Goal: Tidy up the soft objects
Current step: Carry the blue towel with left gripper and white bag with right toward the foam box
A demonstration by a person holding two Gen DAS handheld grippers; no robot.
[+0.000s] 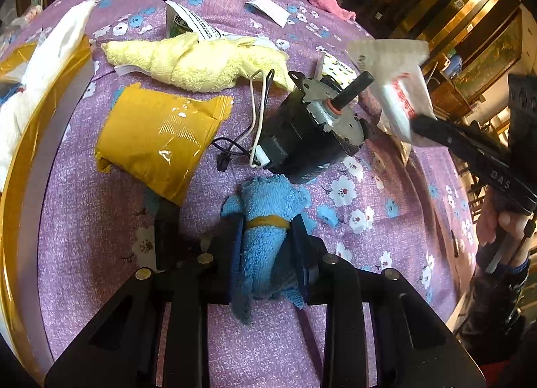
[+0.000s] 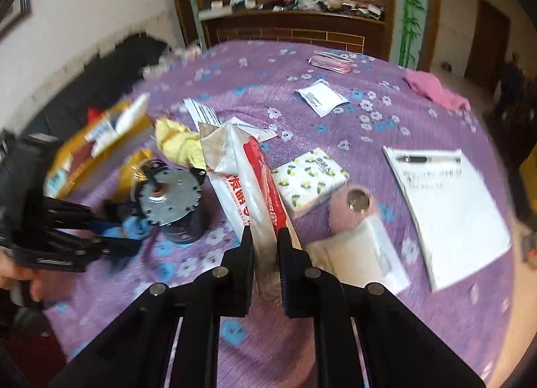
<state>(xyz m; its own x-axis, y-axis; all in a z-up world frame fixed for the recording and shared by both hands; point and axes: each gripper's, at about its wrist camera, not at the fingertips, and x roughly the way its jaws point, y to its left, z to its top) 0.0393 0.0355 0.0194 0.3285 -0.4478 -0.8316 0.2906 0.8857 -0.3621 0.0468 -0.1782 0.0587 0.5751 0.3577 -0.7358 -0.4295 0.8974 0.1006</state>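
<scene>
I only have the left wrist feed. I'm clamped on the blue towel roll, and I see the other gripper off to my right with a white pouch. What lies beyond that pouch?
Observer: In the right wrist view a lemon-print tissue pack lies just right of the white and red pouch that the right gripper pinches.
Operator: Anything farther right?
Observer: A white notepad with a pen along its top edge.
Operator: Any soft items near the notepad?
Observer: A pink roll lies between tissue pack and notepad, beside a clear-wrapped white packet.
</scene>
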